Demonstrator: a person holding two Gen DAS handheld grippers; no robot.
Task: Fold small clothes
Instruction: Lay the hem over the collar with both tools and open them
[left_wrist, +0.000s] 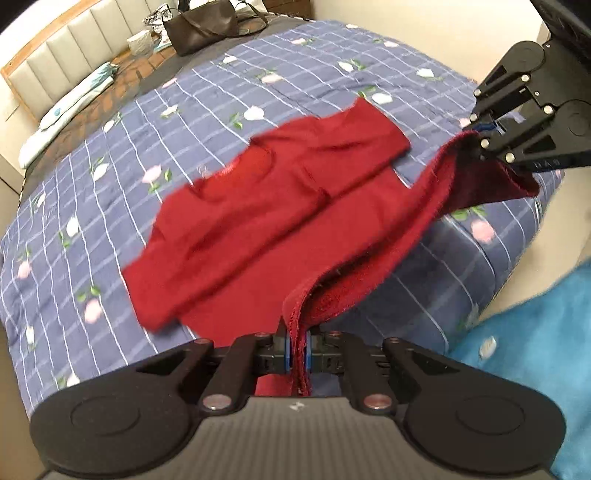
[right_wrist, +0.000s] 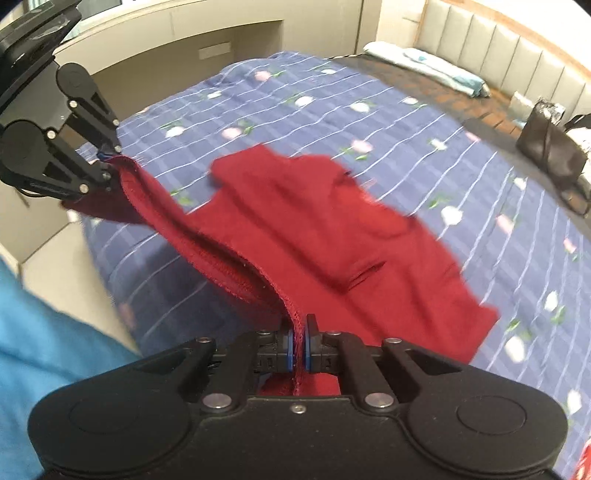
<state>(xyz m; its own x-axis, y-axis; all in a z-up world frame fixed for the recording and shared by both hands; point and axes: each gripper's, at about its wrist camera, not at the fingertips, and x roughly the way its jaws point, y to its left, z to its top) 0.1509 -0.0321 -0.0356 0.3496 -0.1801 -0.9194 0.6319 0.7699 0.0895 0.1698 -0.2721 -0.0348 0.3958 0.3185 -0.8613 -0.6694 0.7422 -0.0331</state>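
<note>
While we pinch the red shirt's (left_wrist: 266, 206) hem in each hand-held gripper, left (left_wrist: 297, 352) and right (right_wrist: 299, 349), a brown bag (left_wrist: 201, 26) sits on the bed (left_wrist: 332, 66).

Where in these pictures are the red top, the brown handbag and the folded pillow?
Dark red knit top (left_wrist: 258, 206): left wrist view, on its chest panel.
Brown leather handbag (right_wrist: 550, 147): right wrist view, on its front face.
White and teal folded pillow (left_wrist: 77, 92): left wrist view, on its upper side.

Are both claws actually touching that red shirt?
Touching. Each wrist view shows its own gripper, left and right, shut on the shirt's hem.
</note>
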